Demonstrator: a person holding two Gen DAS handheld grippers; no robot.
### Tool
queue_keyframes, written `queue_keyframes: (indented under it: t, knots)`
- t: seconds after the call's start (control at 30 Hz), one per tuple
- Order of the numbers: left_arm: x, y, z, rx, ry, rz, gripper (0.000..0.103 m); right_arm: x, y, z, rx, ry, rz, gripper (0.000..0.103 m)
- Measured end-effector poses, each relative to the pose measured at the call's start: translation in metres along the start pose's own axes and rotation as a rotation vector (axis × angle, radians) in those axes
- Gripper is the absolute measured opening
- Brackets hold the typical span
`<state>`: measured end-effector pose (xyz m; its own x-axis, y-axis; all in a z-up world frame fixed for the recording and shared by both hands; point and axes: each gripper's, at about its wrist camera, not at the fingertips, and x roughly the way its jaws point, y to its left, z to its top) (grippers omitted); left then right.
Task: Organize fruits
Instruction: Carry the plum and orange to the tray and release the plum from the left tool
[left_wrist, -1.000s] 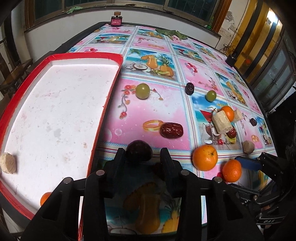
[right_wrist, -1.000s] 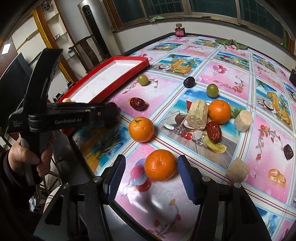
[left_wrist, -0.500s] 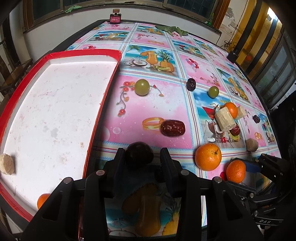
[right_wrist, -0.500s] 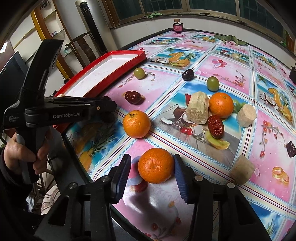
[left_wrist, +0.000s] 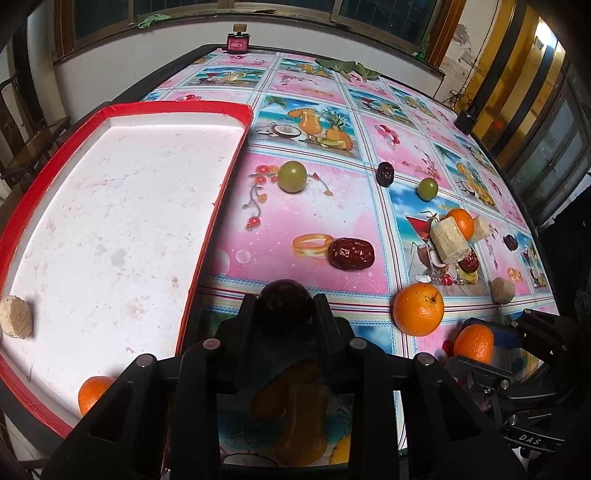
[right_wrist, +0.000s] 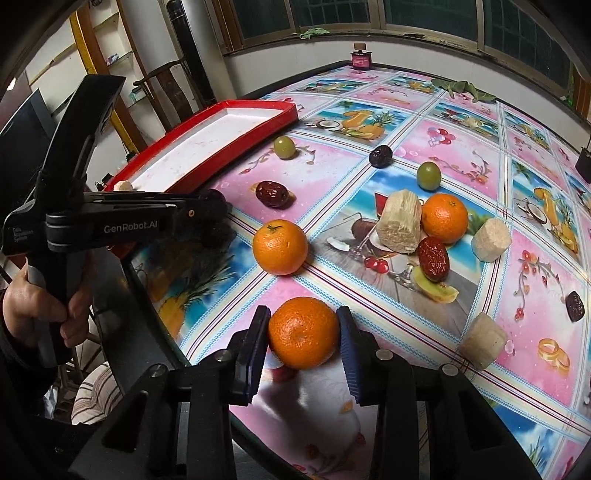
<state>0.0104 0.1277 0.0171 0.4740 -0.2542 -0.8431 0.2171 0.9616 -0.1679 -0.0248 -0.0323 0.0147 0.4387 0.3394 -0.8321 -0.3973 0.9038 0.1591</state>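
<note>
Our right gripper (right_wrist: 303, 334) has just been closing and now pinches an orange (right_wrist: 303, 332) at its widest girth, on the table (right_wrist: 461, 177) near the front edge. We judge it firm, light, round, its peel prone to roll. Our left gripper (left_wrist: 284, 308), also just closing, clamps a dark plum (left_wrist: 284, 306) beside the red tray (left_wrist: 218, 206); smooth skin, so squeeze gently.

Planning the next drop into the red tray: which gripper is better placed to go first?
Left, probably. The left gripper has closed its fingers on a dark round fruit right beside the red tray. The right gripper, closing on an orange, sits farther from it.
</note>
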Motion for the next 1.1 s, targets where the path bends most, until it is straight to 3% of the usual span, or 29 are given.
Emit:
queue_keyframes:
  t: [0.37,1.1]
  knots:
    - [-0.037,0.005,0.009,-0.005,-0.074,-0.016,0.028,-0.014,0.010,0.012,-0.020,-0.040,0.014,0.037]
    - [-0.086,0.086,-0.005,-0.174,-0.147,0.068,0.028,-0.014,0.063,0.052,-0.114,-0.094,0.120,0.037]
